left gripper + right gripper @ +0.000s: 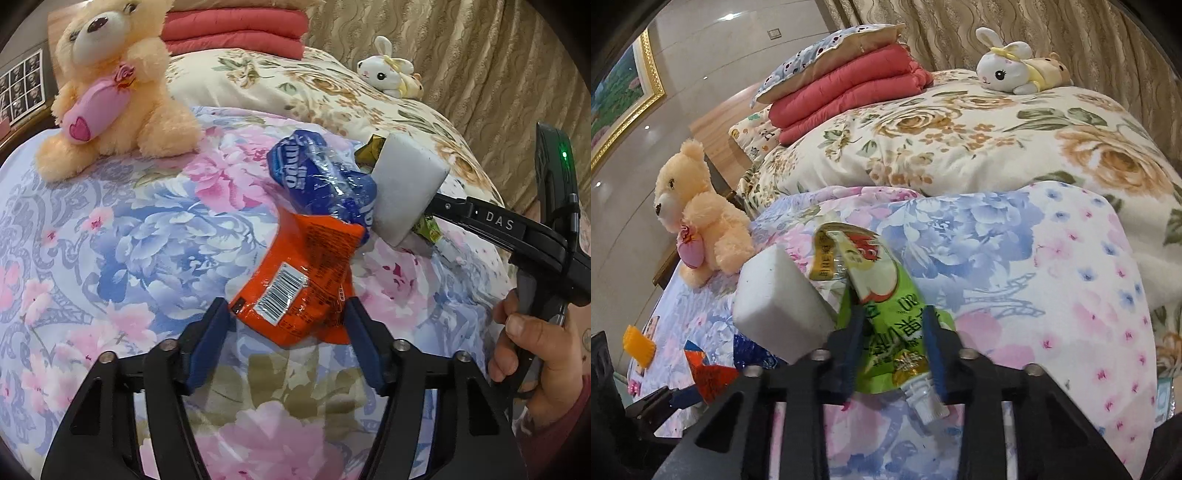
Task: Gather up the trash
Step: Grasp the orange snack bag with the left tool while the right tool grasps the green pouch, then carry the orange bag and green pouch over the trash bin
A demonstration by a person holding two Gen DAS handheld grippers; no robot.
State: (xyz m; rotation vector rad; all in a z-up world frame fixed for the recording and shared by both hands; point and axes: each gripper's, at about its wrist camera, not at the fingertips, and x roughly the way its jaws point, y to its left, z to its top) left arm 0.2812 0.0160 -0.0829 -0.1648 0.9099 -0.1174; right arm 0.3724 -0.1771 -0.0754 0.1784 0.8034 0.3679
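An orange snack wrapper [301, 291] with a barcode lies on the floral quilt [122, 236], with a crumpled blue wrapper [321, 177] just behind it. My left gripper [286, 308] is open, its blue pads on either side of the orange wrapper's near end. My right gripper [895, 319] is shut on a green drink pouch [886, 306] with a white spout. A white foam block [779, 306] sits on the right gripper's left finger; it also shows in the left wrist view [406, 188].
A peach teddy bear [110, 85] sits at the quilt's far left. A white bunny toy [1012, 66] lies on the cream flowered duvet [979, 129]. Folded red blankets [849, 92] are stacked behind. A small orange piece [637, 345] lies at the left. Curtains hang behind.
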